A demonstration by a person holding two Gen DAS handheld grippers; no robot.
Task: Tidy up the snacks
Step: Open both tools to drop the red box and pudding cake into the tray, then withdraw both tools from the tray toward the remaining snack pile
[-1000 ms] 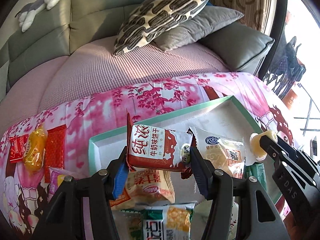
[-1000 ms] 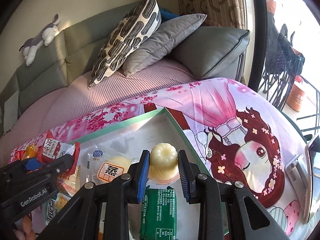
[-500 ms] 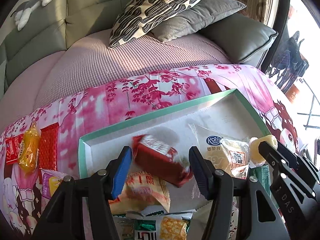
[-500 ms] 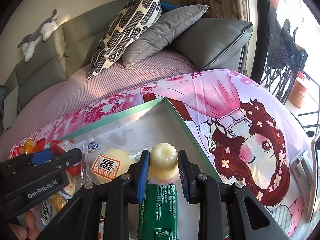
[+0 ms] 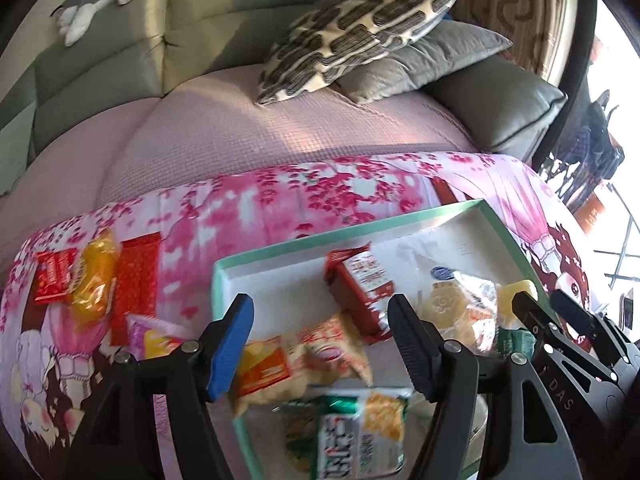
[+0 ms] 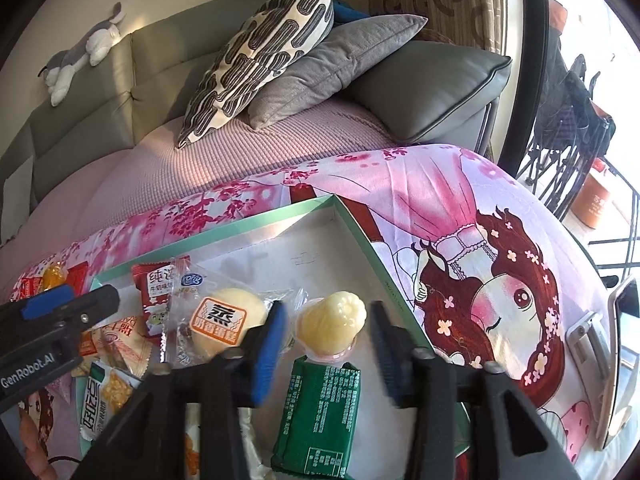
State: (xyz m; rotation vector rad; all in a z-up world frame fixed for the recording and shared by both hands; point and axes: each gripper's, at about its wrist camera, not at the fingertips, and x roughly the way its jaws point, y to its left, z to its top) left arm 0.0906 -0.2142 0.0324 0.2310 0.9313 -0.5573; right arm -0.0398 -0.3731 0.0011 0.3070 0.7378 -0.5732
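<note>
We take the green-rimmed tray (image 5: 280, 250) as our landmark; it lies on the pink printed cloth (image 6: 420, 184) that covers the worktop, with the sofa (image 6: 432, 80) beyond its far rim.

Inside the tray we already have most of the snacks: the green packet (image 6: 320, 408) at the near edge, the steamed bun in its clear wrapper (image 6: 224, 316) towards the middle, the red milk-biscuit packet (image 5: 360, 292) lying loose on the tray floor near the far-left part, an orange-and-white cracker bag (image 5: 316, 356) and a green-and-yellow packet (image 5: 352, 428) at the near left. The small yellow jelly cup (image 6: 332, 324) sits by the tray's right wall.

Our left gripper (image 5: 320, 344) has just been opening; its fingers stand wide with nothing pressed between them, the red packet resting beyond them. Our right gripper (image 6: 326, 344) has also just been opening; the jelly cup sits between its fingers, free of the pads.

Left of the tray, still out on the cloth, we see a flat red packet (image 5: 134, 280), an orange-wrapped snack (image 5: 94, 280), a small red packet (image 5: 52, 280) and a pink-and-yellow one (image 5: 152, 336) just beside the tray's left rim. We judge the task well over halfway, with those four left to bring in.
</note>
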